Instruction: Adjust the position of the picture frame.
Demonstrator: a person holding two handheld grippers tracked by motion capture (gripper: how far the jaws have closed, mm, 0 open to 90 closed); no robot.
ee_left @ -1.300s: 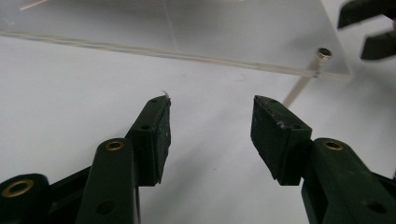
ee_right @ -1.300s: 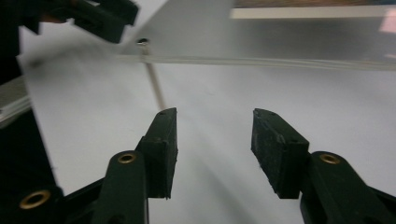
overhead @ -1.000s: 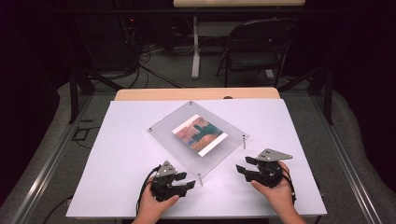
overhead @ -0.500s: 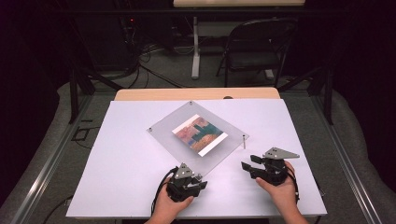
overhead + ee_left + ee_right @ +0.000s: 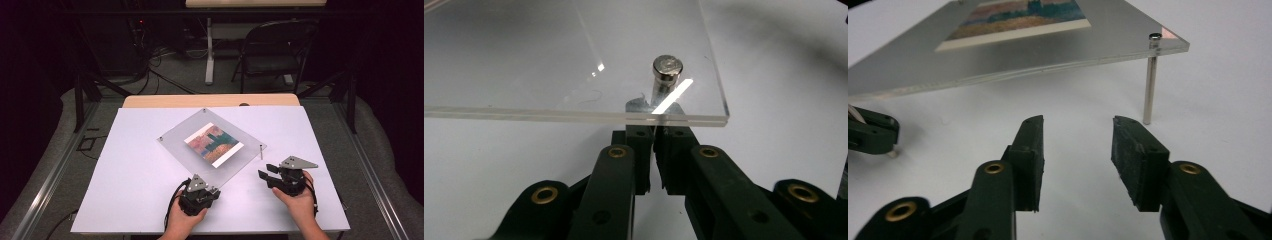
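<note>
A clear acrylic plate (image 5: pixel 177 145) holding a colourful picture (image 5: pixel 214 144) stands on thin metal legs on the white table. My left gripper (image 5: pixel 215 189) is at the plate's near corner; in the left gripper view its jaws have just been closing under the plate edge (image 5: pixel 574 116), and the left gripper (image 5: pixel 656 145) is shut on that corner's leg, below the round cap (image 5: pixel 667 67). The leg's foot (image 5: pixel 893 153) pokes out under the left gripper's tip (image 5: pixel 873 134). My right gripper (image 5: pixel 1077 130) is open with nothing between its pads, though its jaws have just been closing a little. It faces the right corner leg (image 5: pixel 1149 85) from a short way off.
The white table top (image 5: pixel 125 190) reaches to a wooden edge (image 5: pixel 210 100) at the back. Behind the table stand a folding chair (image 5: pixel 272 50) and loose cables on the floor. The person's hands come in at the front edge.
My left gripper slid right to the plate's near corner and its jaws closed there. The right gripper's jaws narrowed a little and the hand barely moved.
</note>
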